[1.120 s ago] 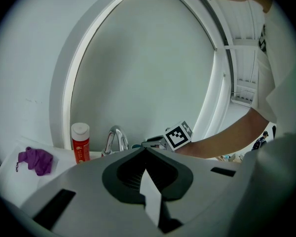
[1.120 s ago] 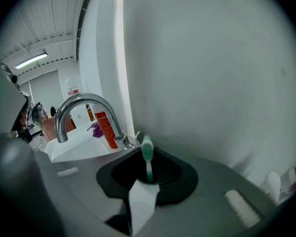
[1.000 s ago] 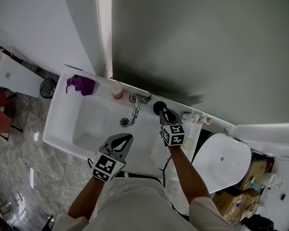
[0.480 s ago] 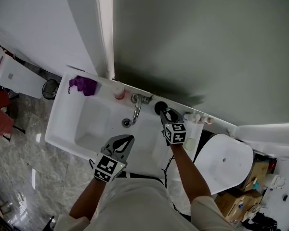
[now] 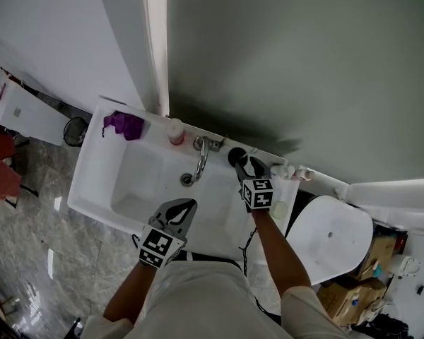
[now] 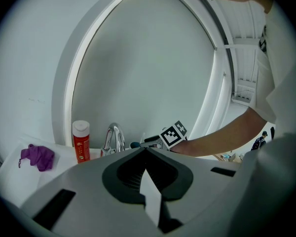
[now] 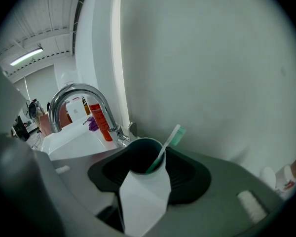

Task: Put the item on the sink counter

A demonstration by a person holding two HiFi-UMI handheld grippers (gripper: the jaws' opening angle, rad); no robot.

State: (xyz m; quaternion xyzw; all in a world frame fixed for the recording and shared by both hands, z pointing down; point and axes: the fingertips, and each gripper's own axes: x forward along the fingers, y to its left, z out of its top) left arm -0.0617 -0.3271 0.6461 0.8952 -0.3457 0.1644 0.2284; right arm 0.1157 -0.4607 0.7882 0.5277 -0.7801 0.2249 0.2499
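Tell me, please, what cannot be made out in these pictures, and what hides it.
- Base of the cup: right gripper view, hidden by the right gripper, whose jaws are opening around it; contact with the sink counter unclear.
- Small bottles: head view, too small to identify.
- Red bottle print: left gripper view, too small to read.
- Purple item: head view, too small to name.

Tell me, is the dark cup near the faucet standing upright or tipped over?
Upright. The cup has its open mouth facing up, and the toothbrush leans inside it, head up.
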